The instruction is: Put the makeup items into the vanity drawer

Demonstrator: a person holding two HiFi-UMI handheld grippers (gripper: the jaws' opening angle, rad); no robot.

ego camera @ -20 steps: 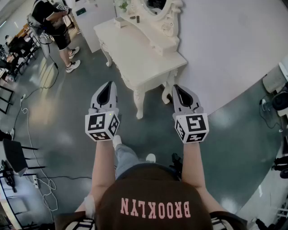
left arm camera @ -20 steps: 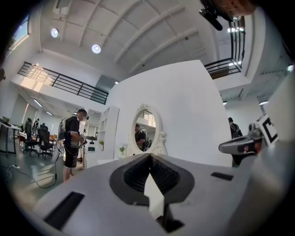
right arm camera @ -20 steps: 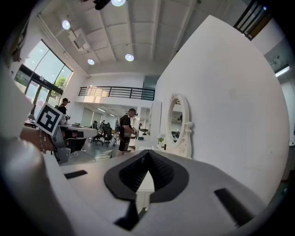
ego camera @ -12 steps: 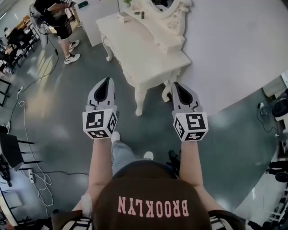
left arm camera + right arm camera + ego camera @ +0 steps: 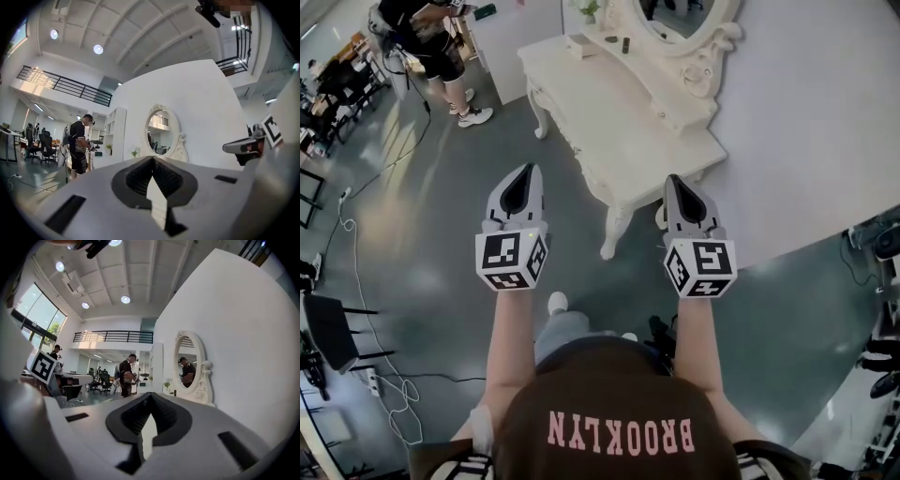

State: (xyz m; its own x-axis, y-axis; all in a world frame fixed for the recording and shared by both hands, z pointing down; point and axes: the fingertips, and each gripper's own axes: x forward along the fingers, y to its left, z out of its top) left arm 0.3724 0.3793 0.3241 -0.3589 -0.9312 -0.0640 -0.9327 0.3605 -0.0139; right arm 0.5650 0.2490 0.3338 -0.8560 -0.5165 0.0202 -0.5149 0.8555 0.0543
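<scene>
The white vanity table [image 5: 623, 131] with its oval mirror [image 5: 689, 19] stands against the grey wall, ahead and slightly right of me. On its top near the mirror sit a small dark bottle [image 5: 625, 44] and a small white box [image 5: 576, 45]. My left gripper [image 5: 525, 172] is held out level over the floor, left of the vanity's near corner, shut and empty. My right gripper [image 5: 675, 181] hovers just short of that near corner, also shut with nothing in it. The mirror [image 5: 157, 131] appears in the left gripper view beyond the left gripper [image 5: 152, 158]. Past the right gripper [image 5: 149, 394], the mirror [image 5: 187, 364] shows again.
A person [image 5: 431, 42] stands at the far left by a white cabinet [image 5: 511, 42]. Cables [image 5: 356, 272] trail over the grey floor at the left beside a black stand [image 5: 328, 323]. Dark equipment [image 5: 881, 239] sits at the right edge, and the curved grey wall [image 5: 806, 103] runs behind the vanity.
The vanity has slid to the right in the head view and more of its mirror shows. Both grippers stay held out in front, shut and empty.
</scene>
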